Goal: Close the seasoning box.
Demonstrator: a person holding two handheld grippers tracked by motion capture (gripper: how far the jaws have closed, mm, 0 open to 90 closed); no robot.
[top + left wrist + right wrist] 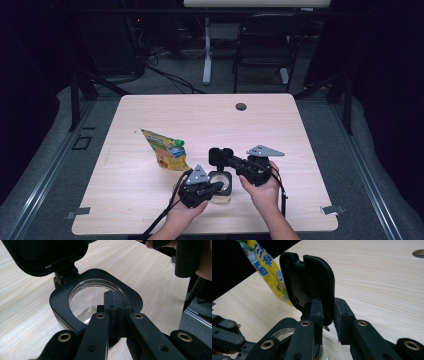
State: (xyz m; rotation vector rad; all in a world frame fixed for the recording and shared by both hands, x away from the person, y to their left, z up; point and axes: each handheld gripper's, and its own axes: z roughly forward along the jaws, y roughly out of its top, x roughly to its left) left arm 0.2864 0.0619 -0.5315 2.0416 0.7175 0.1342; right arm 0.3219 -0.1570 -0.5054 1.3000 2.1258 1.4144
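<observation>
Black-collared clear jar, near table edge, hinged lid raised upright behind mouth. Left gripper shut on near rim, steadying. Right gripper, nearer lid, jaws straddling lid's lower edge, contact unclear. Yellow pouch lying left, well apart

Dark room, grey carpet. Behind the table: 1 black chair, 1 white desk leg, cables on the floor.
</observation>
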